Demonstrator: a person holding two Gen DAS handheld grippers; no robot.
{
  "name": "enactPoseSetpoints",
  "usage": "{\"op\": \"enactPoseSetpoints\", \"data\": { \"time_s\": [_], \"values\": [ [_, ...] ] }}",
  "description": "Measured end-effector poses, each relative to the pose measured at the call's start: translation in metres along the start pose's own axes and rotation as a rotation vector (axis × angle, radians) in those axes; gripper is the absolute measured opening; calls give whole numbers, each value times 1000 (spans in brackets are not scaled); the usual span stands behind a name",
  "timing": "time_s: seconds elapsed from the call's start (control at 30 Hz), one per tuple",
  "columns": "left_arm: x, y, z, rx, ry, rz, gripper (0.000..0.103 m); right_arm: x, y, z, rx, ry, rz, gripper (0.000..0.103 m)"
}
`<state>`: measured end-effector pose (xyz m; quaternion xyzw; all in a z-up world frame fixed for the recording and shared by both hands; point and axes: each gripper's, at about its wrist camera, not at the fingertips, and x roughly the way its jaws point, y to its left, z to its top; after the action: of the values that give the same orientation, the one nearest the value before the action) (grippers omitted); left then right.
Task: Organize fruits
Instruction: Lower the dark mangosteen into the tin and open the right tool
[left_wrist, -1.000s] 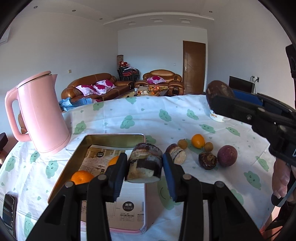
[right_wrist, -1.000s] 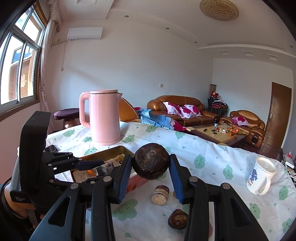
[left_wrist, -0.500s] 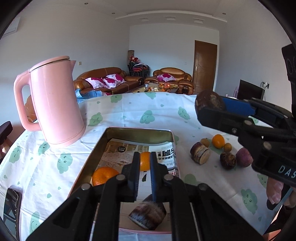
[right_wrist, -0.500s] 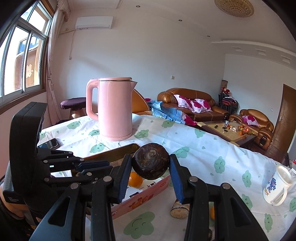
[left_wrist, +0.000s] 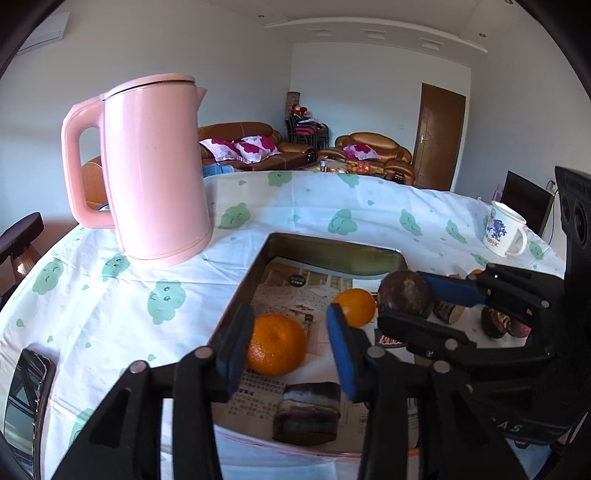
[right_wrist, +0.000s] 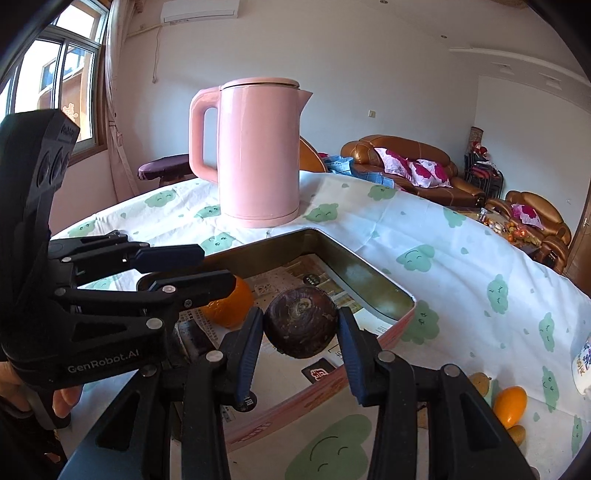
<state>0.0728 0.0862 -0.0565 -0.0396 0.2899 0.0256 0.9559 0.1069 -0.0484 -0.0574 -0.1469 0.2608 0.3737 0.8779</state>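
Note:
My left gripper (left_wrist: 288, 347) hovers low over the metal tray (left_wrist: 332, 245), its jaws opening with nothing pressed between them. A cut dark-skinned piece (left_wrist: 308, 411) lies on the tray's paper lining just below the fingers. Two oranges (left_wrist: 275, 345) (left_wrist: 354, 306) also lie in the tray. My right gripper (right_wrist: 301, 332) is shut on a round dark brown fruit (right_wrist: 301, 323) and holds it just above the tray's near side. In the right wrist view the left gripper (right_wrist: 210, 266) reaches in from the left over one orange (right_wrist: 227, 306).
A tall pink kettle (left_wrist: 155, 166) stands behind the tray's left corner. A white mug (left_wrist: 504, 230) is at the far right. Several loose fruits (right_wrist: 511, 404) lie on the cloth right of the tray. A phone (left_wrist: 26, 398) rests at the left edge.
The left gripper let the cut piece drop into the tray, shut briefly, then opened again. The right gripper came down and leftward with the brown fruit, now over the tray.

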Motion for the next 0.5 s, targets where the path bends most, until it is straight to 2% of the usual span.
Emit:
{"op": "enactPoseSetpoints", "data": {
  "time_s": [0.13,0.2,0.33,0.4,0.5],
  "values": [
    [-2,4,0,-7,-1,16,54,4,2,0,2,3,1,43],
    [-1,6,0,-12,-2,37,62,5,1,0,6,6,1,43],
    [-1,10,0,-19,-3,50,68,9,0,-1,14,16,3,43],
    [-1,10,0,-18,-6,52,75,11,1,-1,14,27,3,43],
    [-2,10,1,-10,-12,61,76,12,1,-1,12,26,4,43]
  ]
}}
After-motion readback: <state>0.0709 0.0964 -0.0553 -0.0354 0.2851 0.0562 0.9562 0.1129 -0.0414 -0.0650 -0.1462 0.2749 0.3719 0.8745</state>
